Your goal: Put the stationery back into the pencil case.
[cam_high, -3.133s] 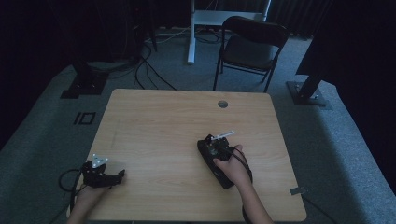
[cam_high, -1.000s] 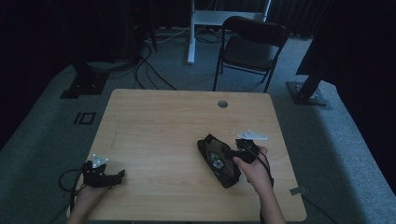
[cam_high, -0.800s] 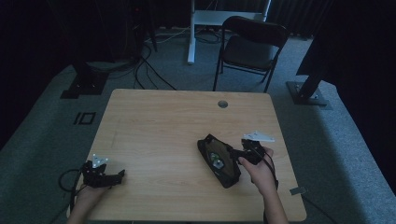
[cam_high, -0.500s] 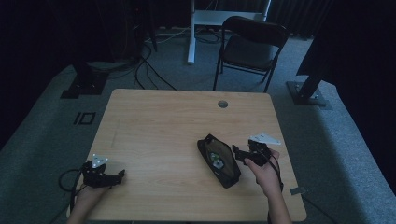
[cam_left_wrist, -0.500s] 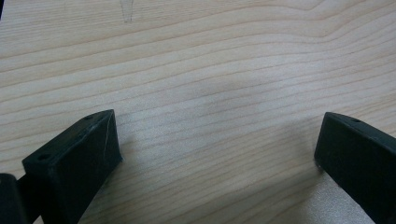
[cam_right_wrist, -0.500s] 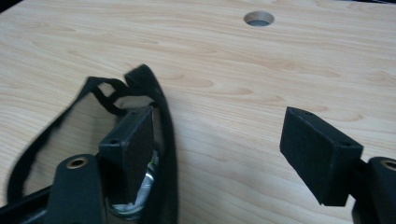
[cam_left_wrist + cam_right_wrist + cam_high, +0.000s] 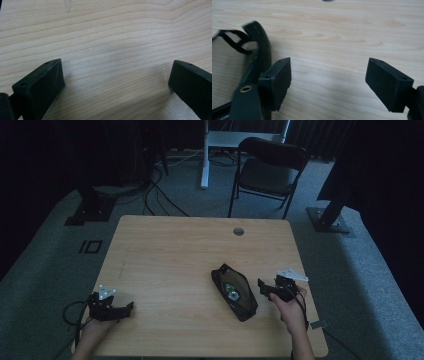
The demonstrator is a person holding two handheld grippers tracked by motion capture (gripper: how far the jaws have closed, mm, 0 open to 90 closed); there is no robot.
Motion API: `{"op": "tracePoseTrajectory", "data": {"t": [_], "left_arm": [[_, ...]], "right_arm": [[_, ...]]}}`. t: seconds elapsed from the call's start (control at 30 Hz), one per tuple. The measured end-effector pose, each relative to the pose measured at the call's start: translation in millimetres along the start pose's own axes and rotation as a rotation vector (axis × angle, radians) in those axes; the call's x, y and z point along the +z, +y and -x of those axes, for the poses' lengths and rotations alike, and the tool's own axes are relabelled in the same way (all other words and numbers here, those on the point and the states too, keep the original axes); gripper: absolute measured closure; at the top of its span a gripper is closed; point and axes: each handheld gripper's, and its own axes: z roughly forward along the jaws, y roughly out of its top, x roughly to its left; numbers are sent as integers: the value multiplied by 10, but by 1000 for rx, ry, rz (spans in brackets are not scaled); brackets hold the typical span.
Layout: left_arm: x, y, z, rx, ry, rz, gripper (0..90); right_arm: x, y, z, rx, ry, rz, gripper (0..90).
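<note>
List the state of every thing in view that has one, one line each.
black pouch: lying on the table, open, small things inside.
left hand-held gripper: open, nothing between the jaws.
right hand-held gripper: open beside the pouch, jaws just been opening, nothing between them.
folding chair: unfolded, seat bare.

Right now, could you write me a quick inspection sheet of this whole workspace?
Surface: wooden table, round hole near far edge.
Job's things: black pouch lying open, small items inside.
Clutter: nothing seen.
Grippers: left gripper open over bare wood; right gripper beside the pouch, its jaws just opening, nothing between them.
Cables: one trails from each gripper; more on the floor.
Surroundings: folding chair, grey carpet, dark stands.
</note>
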Motion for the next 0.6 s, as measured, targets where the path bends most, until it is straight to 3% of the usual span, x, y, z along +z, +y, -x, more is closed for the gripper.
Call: {"op": "tracePoseTrajectory", "data": {"t": [0.27,0.6], "left_arm": [[0,0,0,1,0,0,2],[-1,0,-1,2,0,-1,2]], "right_arm": [[96,-178,120,26,-13,-29,185],[199,-422,213,10,-59,-71,162]]}}
